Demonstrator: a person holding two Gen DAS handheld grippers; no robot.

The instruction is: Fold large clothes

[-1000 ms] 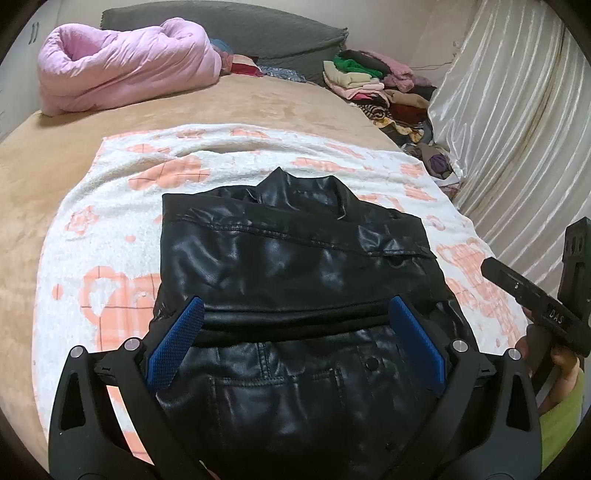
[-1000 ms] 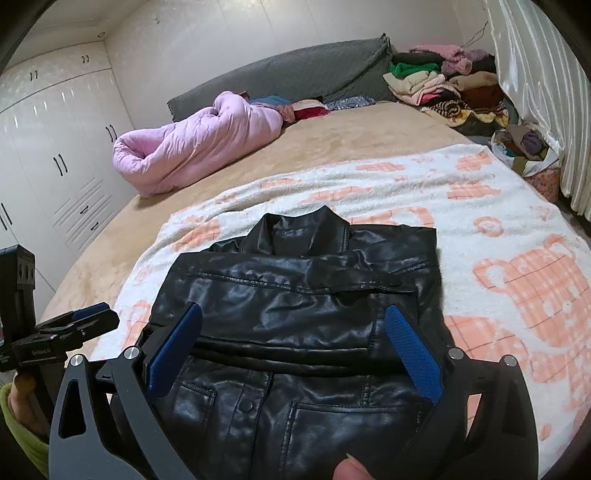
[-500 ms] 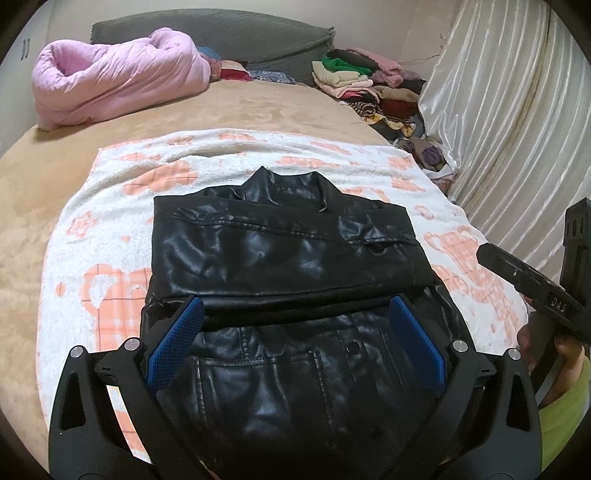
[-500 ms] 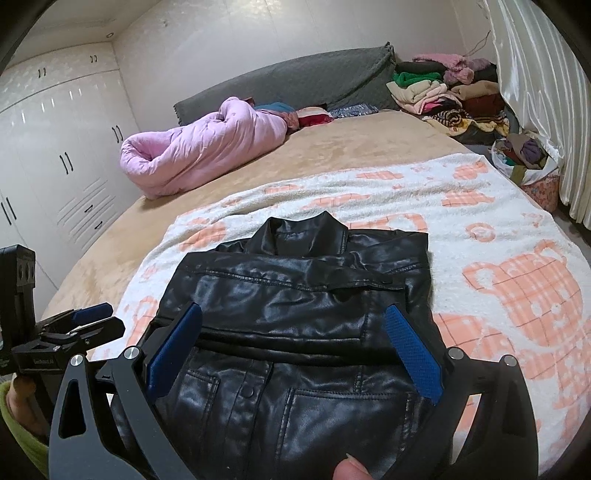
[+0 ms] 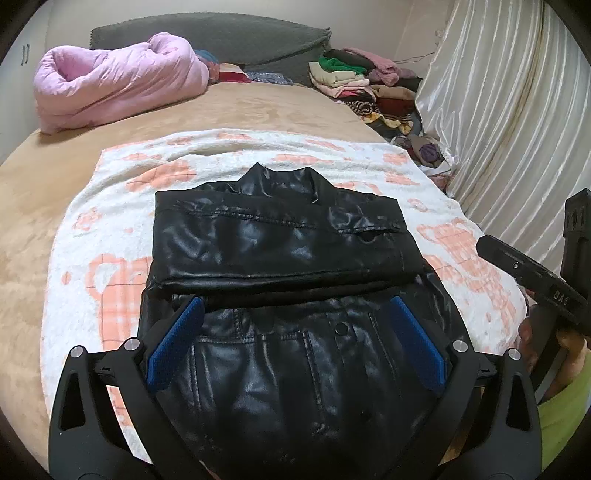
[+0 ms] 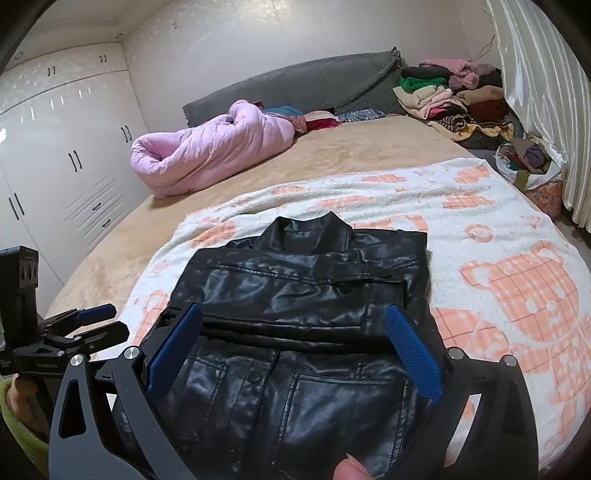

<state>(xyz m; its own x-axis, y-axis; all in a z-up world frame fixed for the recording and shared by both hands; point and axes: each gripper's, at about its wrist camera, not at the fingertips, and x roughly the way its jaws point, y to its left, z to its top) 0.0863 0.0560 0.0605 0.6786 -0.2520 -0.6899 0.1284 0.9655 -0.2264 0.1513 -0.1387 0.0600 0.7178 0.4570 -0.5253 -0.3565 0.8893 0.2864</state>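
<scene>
A black leather jacket (image 5: 284, 251) lies partly folded on a white blanket with an orange bear print (image 5: 110, 206), collar pointing away; a folded part lies across its upper half. It also shows in the right wrist view (image 6: 295, 291). My left gripper (image 5: 291, 314) is open and empty above the jacket's lower part. My right gripper (image 6: 293, 325) is open and empty over the same part. Each gripper shows at the edge of the other's view: the right one (image 5: 532, 273), the left one (image 6: 92, 321).
The blanket lies on a tan bed (image 5: 258, 107). A rolled pink duvet (image 5: 118, 77) lies at the far left by the grey headboard (image 5: 229, 33). Piled clothes (image 5: 362, 81) sit at the far right, by a white curtain (image 5: 498, 110). White wardrobes (image 6: 55, 155) stand to the left.
Both grippers have drawn back and up from the jacket, staying open and empty. The jacket has not moved.
</scene>
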